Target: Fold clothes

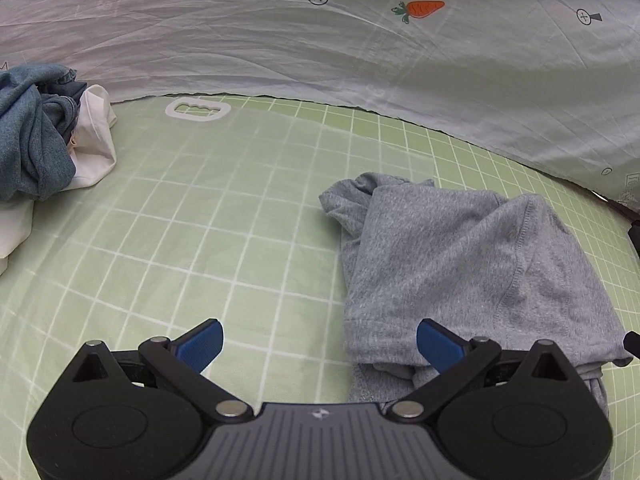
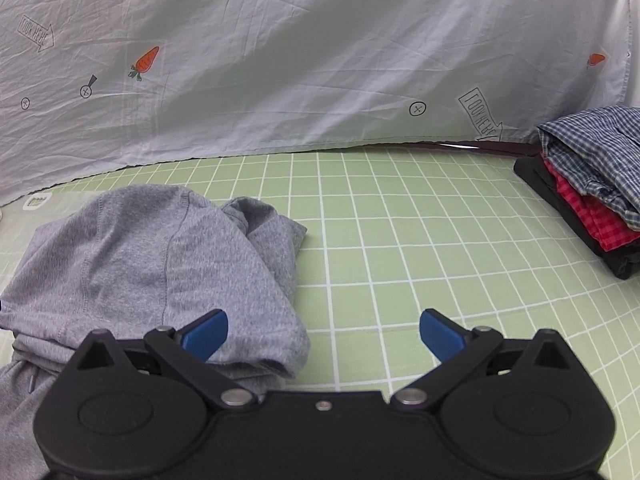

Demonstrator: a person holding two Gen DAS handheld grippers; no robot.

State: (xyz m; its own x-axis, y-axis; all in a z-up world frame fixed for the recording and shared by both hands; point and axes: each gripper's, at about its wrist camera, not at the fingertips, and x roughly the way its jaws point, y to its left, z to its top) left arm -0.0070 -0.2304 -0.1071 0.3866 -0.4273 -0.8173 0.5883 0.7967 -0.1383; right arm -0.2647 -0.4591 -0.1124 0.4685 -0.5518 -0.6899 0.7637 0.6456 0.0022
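Grey knit garment (image 1: 472,264) lies bunched, partly folded, on the green grid mat (image 1: 200,220) covering the tabletop — between the two grippers, at the right of the left wrist view and the left of the right wrist view. Left gripper (image 1: 320,346) spread wide, holding nothing; its right finger is over the garment's near edge, though contact can't be told. Right gripper (image 2: 324,336) also spread and empty, its left finger over the garment's rolled hem.

Handling, as a judgement: soft, light, limp jersey — it will drape and sag with no stiffness, and layers may slide over each other. Best hold looks like the stitched hem or a seam edge (image 2: 176,248), pinching through all layers at two corners.

Unfolded pile of teal and white clothes (image 1: 44,140) far left; folded stack of plaid shirts (image 2: 592,184) far right. Carrot-print sheet (image 2: 320,60) hangs behind.
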